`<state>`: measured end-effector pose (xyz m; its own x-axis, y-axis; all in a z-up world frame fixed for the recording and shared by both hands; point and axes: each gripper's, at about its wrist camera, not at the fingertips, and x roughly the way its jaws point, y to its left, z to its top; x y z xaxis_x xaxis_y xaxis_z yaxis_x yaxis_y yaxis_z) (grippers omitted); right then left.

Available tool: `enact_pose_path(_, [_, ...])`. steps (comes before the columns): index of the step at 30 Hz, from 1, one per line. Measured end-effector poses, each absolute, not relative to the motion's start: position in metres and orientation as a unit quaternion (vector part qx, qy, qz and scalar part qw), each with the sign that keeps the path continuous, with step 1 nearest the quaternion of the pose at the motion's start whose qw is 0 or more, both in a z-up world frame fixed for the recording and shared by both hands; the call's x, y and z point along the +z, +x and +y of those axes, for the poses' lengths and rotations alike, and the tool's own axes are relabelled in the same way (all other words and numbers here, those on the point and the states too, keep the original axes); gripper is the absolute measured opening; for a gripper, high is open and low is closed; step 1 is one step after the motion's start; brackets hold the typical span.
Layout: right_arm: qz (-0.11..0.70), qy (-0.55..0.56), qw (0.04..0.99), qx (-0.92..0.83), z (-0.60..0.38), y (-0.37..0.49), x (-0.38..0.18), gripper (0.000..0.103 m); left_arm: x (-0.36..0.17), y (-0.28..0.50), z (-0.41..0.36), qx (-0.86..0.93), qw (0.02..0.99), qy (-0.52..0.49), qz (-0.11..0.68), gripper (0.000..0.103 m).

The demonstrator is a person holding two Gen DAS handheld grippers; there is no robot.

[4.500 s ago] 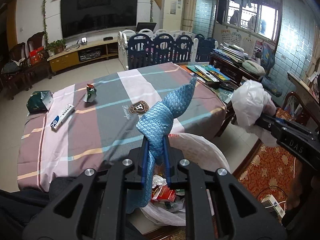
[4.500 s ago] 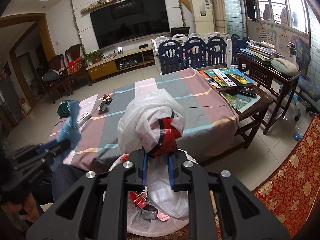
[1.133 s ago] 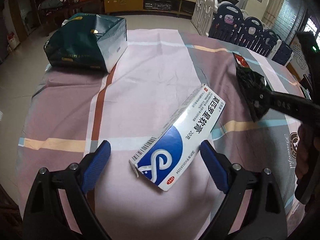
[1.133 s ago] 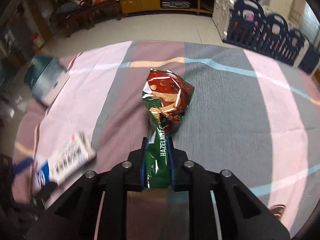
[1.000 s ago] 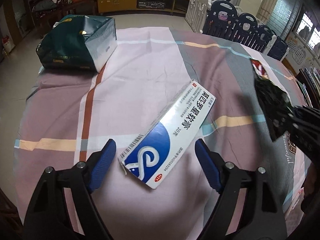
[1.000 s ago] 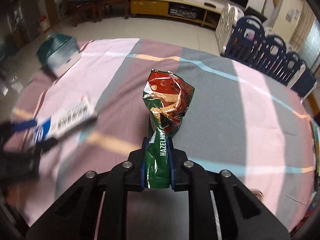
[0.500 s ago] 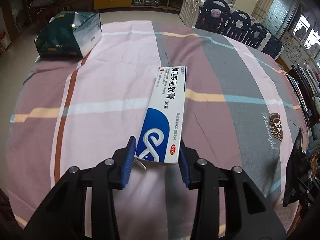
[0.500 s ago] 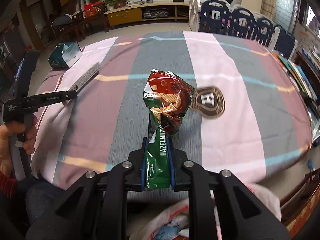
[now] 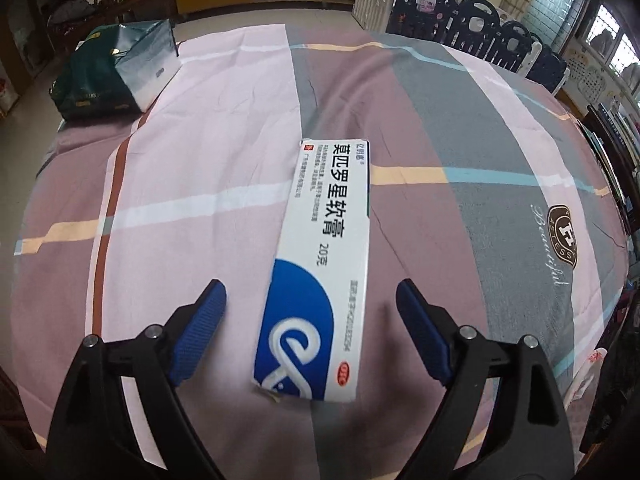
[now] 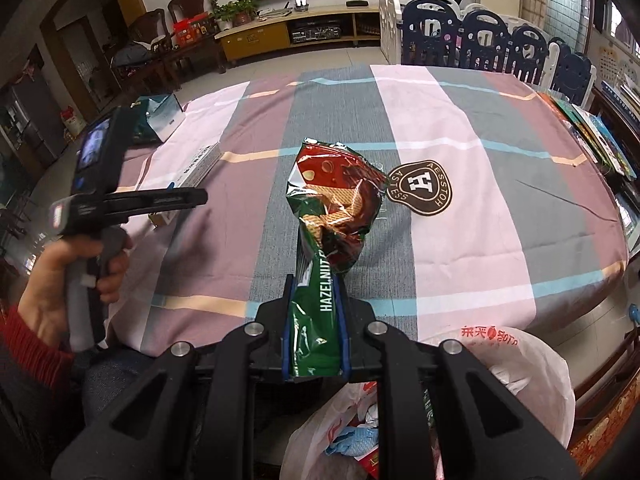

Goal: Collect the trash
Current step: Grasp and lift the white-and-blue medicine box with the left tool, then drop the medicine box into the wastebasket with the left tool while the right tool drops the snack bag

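Left hand-held gripper [image 9: 310, 312]: jaws spread wide, having just been opening, astride the near end of the ointment box [image 9: 320, 264] without touching it; released, nothing grasped. Box flat on the striped cloth of the tabletop [image 9: 460, 128], blue-logo end nearest the camera, red-marked end farthest. Long axis nearly in line with the gripper's pointing direction, tipped slightly rightward at the far end, so a squeeze across the narrow width looks like the sensible approach. Pads well outside both long edges, probably for re-centring before a firmer pinch.

Right hand-held gripper [image 10: 314, 328]: clenched on the twisted neck of the wafer wrapper [image 10: 334, 216], crumpled red-and-green top standing upward and away above the pads, "HAZELNUT" lettering running up the pinched part. Held aloft above the near table edge, over the open plastic trash bag [image 10: 520, 364] below, likely for dropping in.

Left hand [image 10: 76, 276] around its tool's grip, seen from the right wrist. Green bag [image 9: 116, 68] at the far left corner, well apart from the box.
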<state>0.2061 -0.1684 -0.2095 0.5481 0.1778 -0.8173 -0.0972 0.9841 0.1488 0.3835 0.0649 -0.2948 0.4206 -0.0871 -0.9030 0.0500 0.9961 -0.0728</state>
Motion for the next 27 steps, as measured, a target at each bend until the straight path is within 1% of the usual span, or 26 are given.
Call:
enact_pose_path(1, [0.469, 0.041, 0.879, 0.078, -0.167, 0.206, -0.210, 0.018, -0.296, 0.385, 0.067, -0.043, 0.844, -0.021, 0.535, 0.073])
enact_pose_path(2, [0.470, 0.039, 0.878, 0.078, -0.167, 0.206, -0.210, 0.018, -0.296, 0.384, 0.070, -0.045, 0.844, -0.030, 0.534, 0.057])
enact_pose_path(3, [0.471, 0.037, 0.878, 0.078, -0.166, 0.206, -0.211, 0.018, -0.295, 0.383, 0.073, -0.040, 0.848, -0.038, 0.527, 0.046])
enact_pose_path(4, [0.471, 0.034, 0.878, 0.078, -0.164, 0.207, -0.212, 0.018, -0.294, 0.381, 0.076, -0.046, 0.849, -0.051, 0.523, 0.042])
enact_pose_path(6, [0.473, 0.031, 0.877, 0.079, -0.160, 0.210, -0.214, 0.018, -0.292, 0.377, 0.079, -0.042, 0.854, -0.063, 0.515, 0.042])
enact_pose_path(11, [0.474, 0.028, 0.877, 0.072, -0.155, 0.208, -0.214, 0.018, -0.265, 0.352, 0.069, 0.014, 0.883, -0.023, 0.469, 0.042])
enact_pose_path(15, [0.457, 0.023, 0.887, 0.062, -0.160, 0.200, -0.198, 0.018, -0.223, 0.326, 0.053, 0.041, 0.909, 0.011, 0.414, 0.042])
enact_pose_path(20, [0.427, 0.031, 0.902, 0.054, -0.175, 0.178, -0.170, 0.018, -0.159, 0.279, 0.029, 0.034, 0.939, 0.021, 0.341, 0.042])
enact_pose_path(24, [0.407, 0.045, 0.911, 0.045, -0.196, 0.150, -0.147, 0.018, -0.121, 0.238, 0.011, 0.014, 0.951, 0.020, 0.308, 0.042])
enact_pose_path(27, [0.395, 0.047, 0.917, 0.037, -0.210, 0.129, -0.133, 0.018, -0.099, 0.207, -0.001, -0.012, 0.954, 0.010, 0.300, 0.042])
